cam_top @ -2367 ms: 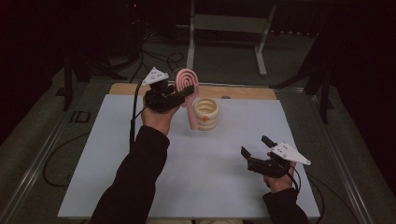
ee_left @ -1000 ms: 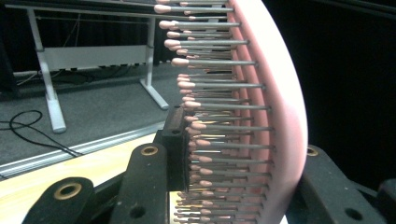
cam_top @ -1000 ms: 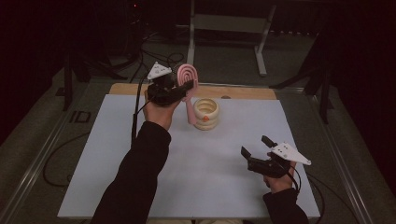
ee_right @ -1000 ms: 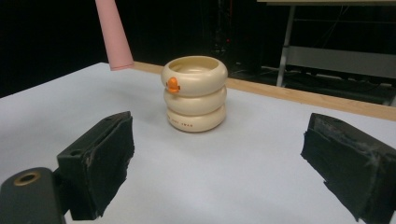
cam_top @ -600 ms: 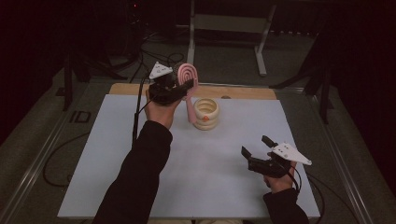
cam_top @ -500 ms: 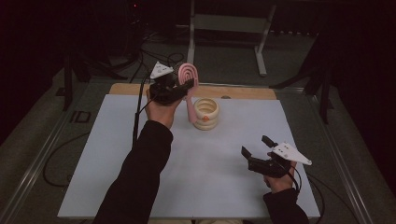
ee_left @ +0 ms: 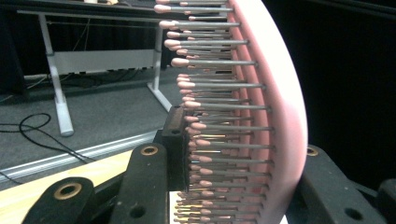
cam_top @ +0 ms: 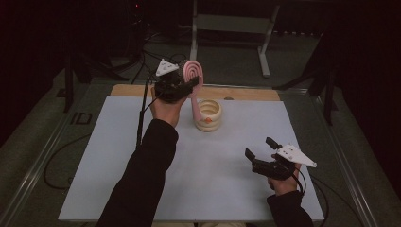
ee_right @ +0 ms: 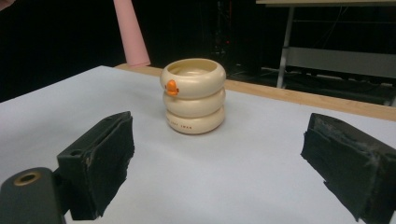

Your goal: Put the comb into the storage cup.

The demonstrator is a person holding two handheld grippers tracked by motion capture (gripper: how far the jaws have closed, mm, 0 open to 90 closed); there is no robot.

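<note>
Pink hairbrush (cam_top: 193,72) had grey pins with pink tips, oval head, tapered handle; held upright above the table's far edge, clamped at the head by left gripper (cam_top: 185,84); cream ringed cup (cam_top: 209,115) beside it, contents not visible; right gripper (cam_top: 260,151) rested released, jaws apart.

hairbrush (ee_left: 261,116) cropped top and bottom

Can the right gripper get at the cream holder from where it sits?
Probably yes. The right gripper has its fingers apart and faces the cream holder across bare white mat. The pink brush, clamped in the left gripper, stands beyond it.
</note>
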